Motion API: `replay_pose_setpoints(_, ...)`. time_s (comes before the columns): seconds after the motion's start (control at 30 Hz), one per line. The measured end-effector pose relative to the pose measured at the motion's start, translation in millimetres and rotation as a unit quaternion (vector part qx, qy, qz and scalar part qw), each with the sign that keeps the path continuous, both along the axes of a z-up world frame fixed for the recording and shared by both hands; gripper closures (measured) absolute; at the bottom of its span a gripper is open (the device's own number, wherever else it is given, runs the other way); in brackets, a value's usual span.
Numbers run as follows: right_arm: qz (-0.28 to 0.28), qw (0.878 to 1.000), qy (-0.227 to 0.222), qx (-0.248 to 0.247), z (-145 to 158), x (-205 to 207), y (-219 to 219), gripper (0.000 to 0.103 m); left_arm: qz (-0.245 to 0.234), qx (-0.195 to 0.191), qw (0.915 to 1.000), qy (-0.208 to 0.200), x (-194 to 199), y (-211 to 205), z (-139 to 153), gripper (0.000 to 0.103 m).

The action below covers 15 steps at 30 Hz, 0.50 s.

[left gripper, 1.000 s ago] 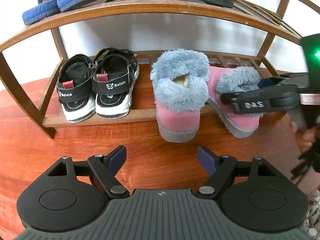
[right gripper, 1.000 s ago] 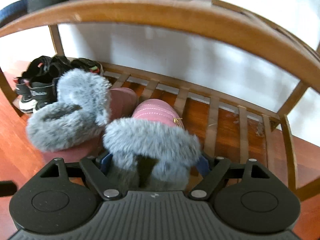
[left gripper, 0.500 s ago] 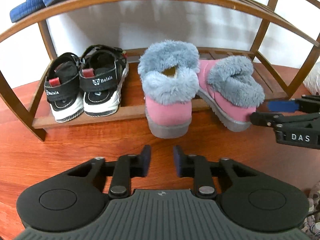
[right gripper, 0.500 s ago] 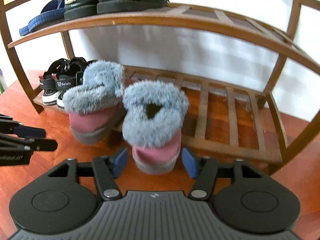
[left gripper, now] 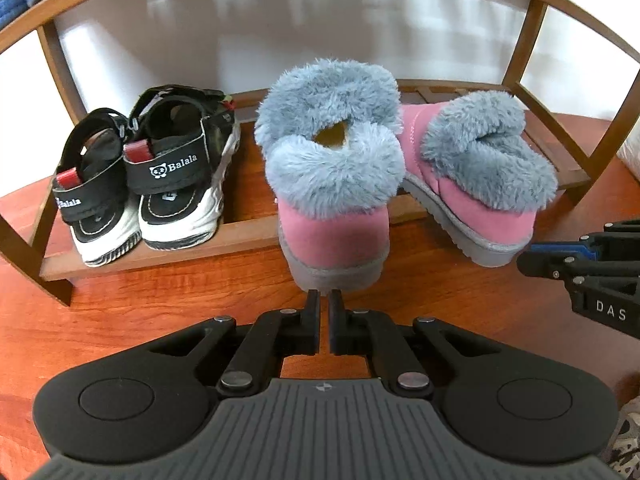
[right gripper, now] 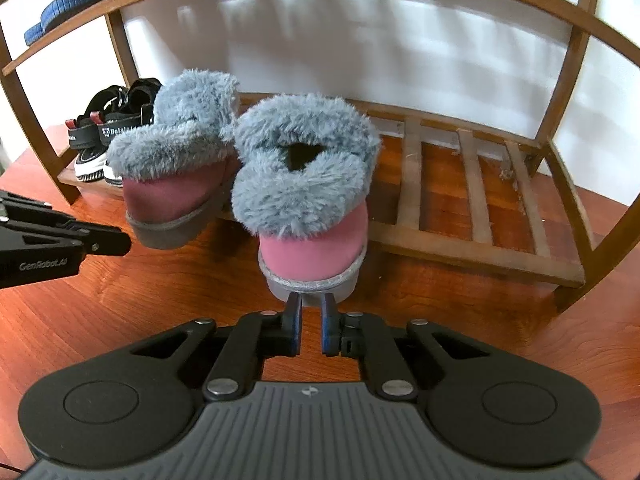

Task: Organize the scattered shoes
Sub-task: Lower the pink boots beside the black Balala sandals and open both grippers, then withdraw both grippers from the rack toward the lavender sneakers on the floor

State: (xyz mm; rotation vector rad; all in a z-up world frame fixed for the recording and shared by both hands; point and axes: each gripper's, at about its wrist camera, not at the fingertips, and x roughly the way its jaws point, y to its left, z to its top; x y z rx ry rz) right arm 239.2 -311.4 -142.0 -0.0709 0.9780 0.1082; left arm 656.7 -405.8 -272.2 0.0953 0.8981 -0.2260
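Observation:
Two pink boots with grey fur cuffs rest with their toes on the lower shelf of a wooden shoe rack (left gripper: 248,236), heels hanging over its front rail. My left gripper (left gripper: 324,300) is shut and empty, its tips just short of the left boot's (left gripper: 332,236) heel. The right boot (right gripper: 312,248) stands before my right gripper (right gripper: 311,304), whose jaws are closing to a narrow gap with nothing between them, tips close to the boot's sole. In the left wrist view the right boot (left gripper: 480,184) leans sideways. Each gripper shows in the other's view: right gripper (left gripper: 580,256), left gripper (right gripper: 80,240).
A pair of black-and-white sandals (left gripper: 152,176) fills the left end of the lower shelf. Bare slats (right gripper: 472,192) lie right of the boots. Blue slippers (right gripper: 60,16) sit on the curved upper shelf. The floor (left gripper: 160,312) is red-brown wood.
The right gripper has let go of the right boot and drawn back from it. Both grippers' jaws have closed from wide open. The left gripper has sunk toward the left boot's heel.

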Motion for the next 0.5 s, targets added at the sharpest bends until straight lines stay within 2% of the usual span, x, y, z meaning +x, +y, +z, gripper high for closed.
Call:
replay_pose_setpoints(0.1,0.001,1.000,-0.001,-0.001,-2,4,3,0.092,-0.002,-0.003,1.0000,0.001,5,-1,0,0.098)
replay_pose_setpoints(0.2,0.007,1.000,-0.005,-0.002,0,7,6,0.092,-0.001,0.012,0.9999,-0.005,8,-4,-1,0.098)
replay_pose_setpoints(0.3,0.010,1.000,-0.006,-0.005,0,14,11,0.092,0.004,-0.005,1.0000,-0.001,16,-2,-1,0.098)
replay_pose_setpoints(0.5,0.009,1.000,-0.008,-0.003,-3,32,17,0.092,0.011,-0.006,0.9999,0.000,35,-4,-4,0.098)
